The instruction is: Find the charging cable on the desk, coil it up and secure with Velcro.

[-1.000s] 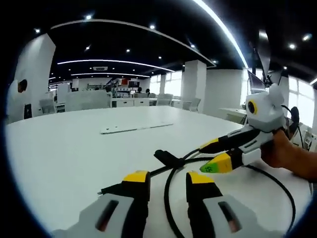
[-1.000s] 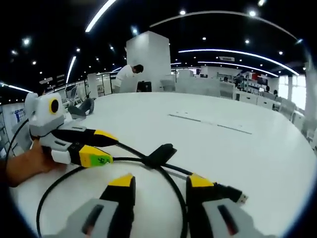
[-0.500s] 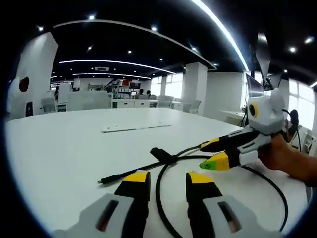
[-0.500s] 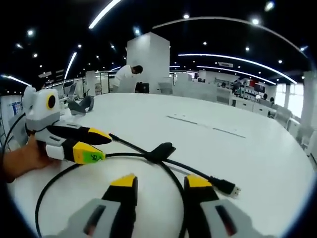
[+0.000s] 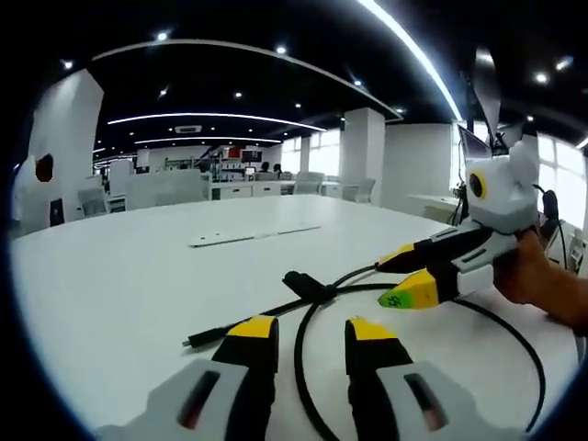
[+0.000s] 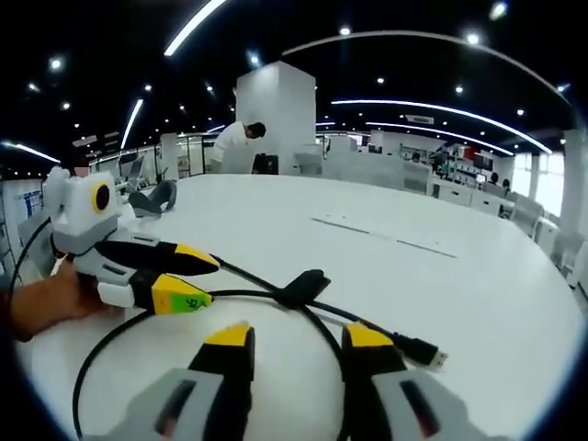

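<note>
Two yellow-tipped jaws of the left gripper (image 5: 310,333) are seen at the bottom of the left gripper view, spread apart, and nothing is pinched between them. The black charging cable (image 5: 303,367) is laid on the white desk (image 5: 110,276), and a curve of it passes through the gap between these jaws. In the right gripper view the right gripper (image 6: 299,342) is held the same way, with its jaws apart over the same loop, which is not clamped.

A little further, a black Velcro strap (image 6: 304,286) is found wrapped on the cable where two runs of it cross. The USB plug (image 6: 424,351) is rested flat on the desk, just beside the right gripper's own jaw on the right of that view. The wide loop is continued towards the other gripper, which is held by a hand (image 6: 50,303).

Beyond the cable, the desk surface is smooth and bright, and two thin flat cover strips (image 5: 253,236) are set into it. Far behind, an open office is shown: white columns (image 6: 276,115), rows of chairs (image 5: 322,186), windows, and a dark ceiling with long light lines (image 5: 404,50) and small round lamps. A person in a white top (image 6: 234,147) is seen bent beside a column.
</note>
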The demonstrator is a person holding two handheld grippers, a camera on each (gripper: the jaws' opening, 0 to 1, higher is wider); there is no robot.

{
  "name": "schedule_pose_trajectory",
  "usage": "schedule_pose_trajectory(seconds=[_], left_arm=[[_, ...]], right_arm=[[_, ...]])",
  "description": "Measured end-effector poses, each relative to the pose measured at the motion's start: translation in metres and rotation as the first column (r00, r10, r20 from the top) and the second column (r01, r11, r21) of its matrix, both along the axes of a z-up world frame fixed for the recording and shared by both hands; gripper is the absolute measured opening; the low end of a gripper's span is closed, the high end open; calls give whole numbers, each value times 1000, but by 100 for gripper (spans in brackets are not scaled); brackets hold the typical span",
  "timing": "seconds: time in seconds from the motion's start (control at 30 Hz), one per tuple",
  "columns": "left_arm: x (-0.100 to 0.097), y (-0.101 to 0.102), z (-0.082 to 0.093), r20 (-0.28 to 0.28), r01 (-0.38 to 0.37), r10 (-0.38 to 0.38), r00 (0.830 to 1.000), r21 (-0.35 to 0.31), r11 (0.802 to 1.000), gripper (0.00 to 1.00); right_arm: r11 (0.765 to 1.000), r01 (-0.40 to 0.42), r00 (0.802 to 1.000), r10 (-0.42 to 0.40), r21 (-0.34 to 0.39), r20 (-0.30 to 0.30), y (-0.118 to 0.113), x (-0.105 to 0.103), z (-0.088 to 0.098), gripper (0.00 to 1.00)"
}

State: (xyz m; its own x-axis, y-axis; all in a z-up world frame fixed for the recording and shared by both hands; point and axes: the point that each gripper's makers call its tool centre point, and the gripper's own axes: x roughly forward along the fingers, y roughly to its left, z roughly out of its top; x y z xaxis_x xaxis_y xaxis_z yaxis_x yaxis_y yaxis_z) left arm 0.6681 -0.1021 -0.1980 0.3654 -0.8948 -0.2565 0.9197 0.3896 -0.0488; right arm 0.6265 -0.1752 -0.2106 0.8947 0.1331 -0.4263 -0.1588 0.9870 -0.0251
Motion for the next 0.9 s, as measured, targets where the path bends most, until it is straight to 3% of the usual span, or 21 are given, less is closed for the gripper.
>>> schedule_pose_trajectory(seconds=[0.27, 0.37, 0.53, 0.63, 0.67, 0.9], left_arm=[[-5, 9, -1, 12, -23, 23, 1000, 17, 1000, 29], [-4, 16, 5, 23, -39, 39, 999, 20, 999, 29], [0, 25, 17, 30, -78, 77, 997, 16, 997, 29], [-11, 30, 17, 8, -52, 51, 999, 43, 998, 30], [-17, 30, 22, -9, -41, 41, 999, 14, 999, 30], [-53, 48, 40, -50, -18, 17, 999, -27, 999, 30]], right_arm=[[1000, 15, 1000, -15, -24, -1, 3, -8, 2, 38], [997, 30, 1000, -29, -76, 4, 0, -10, 5, 38], [999, 17, 1000, -17, -36, 20, 4, -14, 20, 34], [1000, -7, 1000, 8, -19, 23, 10, -22, 31, 35], [1000, -19, 1000, 19, -8, 18, 14, -28, 34, 36], [999, -2, 998, 4, -35, 57, 23, -64, 46, 36]])
